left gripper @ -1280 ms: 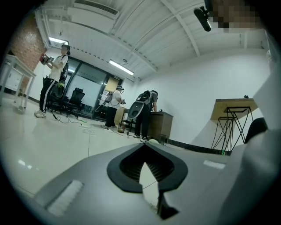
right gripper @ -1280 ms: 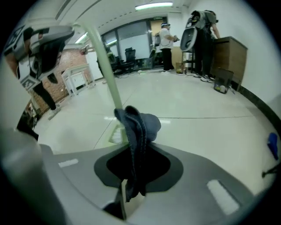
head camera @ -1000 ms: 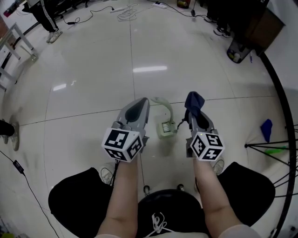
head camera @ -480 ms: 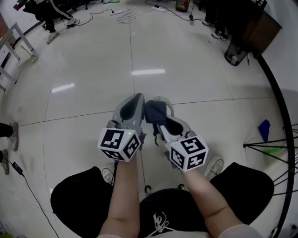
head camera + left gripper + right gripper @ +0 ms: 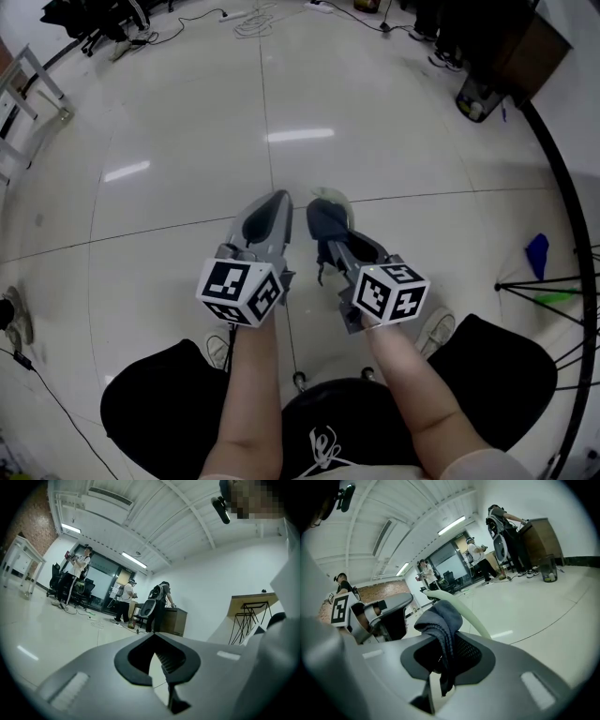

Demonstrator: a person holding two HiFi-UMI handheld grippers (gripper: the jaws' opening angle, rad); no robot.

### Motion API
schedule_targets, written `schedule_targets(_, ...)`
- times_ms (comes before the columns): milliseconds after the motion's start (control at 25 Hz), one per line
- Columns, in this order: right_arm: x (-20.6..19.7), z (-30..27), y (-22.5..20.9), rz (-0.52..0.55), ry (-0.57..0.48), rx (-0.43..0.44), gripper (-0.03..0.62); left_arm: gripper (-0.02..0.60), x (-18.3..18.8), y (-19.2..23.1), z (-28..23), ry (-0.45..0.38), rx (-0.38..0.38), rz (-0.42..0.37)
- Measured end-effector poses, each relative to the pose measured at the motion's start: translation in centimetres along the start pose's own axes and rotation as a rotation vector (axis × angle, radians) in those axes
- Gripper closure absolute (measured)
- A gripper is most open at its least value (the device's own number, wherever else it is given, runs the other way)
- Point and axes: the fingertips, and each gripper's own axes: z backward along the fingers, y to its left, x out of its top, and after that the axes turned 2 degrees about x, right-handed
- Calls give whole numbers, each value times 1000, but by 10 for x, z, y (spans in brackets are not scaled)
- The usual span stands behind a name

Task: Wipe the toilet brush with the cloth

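My right gripper point(image 5: 325, 228) is shut on a dark blue cloth point(image 5: 325, 217), which bunches over its jaw tips point(image 5: 440, 641) and hangs down between them point(image 5: 439, 617). The pale green toilet brush point(image 5: 330, 196) shows only as a small piece beyond the cloth; the rest is hidden under it. In the right gripper view its curved handle point(image 5: 465, 614) runs from behind the cloth up to the left. My left gripper point(image 5: 277, 199) is just left of the cloth, jaws shut, with nothing seen between them point(image 5: 153, 637). I cannot tell what supports the brush.
The floor is glossy white tile. A black bin point(image 5: 478, 100) stands far right, cables point(image 5: 251, 21) lie at the far edge, a white rack point(image 5: 28, 80) is at the left. Black stand legs point(image 5: 548, 286) and a blue object point(image 5: 536, 251) sit right. People stand across the room point(image 5: 124, 597).
My right gripper has carried the cloth leftward from the brush's right side onto the brush, which is now mostly covered. The left gripper has barely moved.
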Motion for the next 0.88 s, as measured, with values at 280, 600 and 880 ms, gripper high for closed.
schedule_targets(280,-38,-3,-47,-120,38,-91,523,575,-15,-16,-6,48,-39,-30)
schedule_targets(600,-93,-3,-89,-225,136,-183,523,575,-29,-12,-7,93,-31,-50)
schedule_targets(880,-92,-4,-65,-170,152,-122,523,575,-35,-17,-9,107,-33,-83)
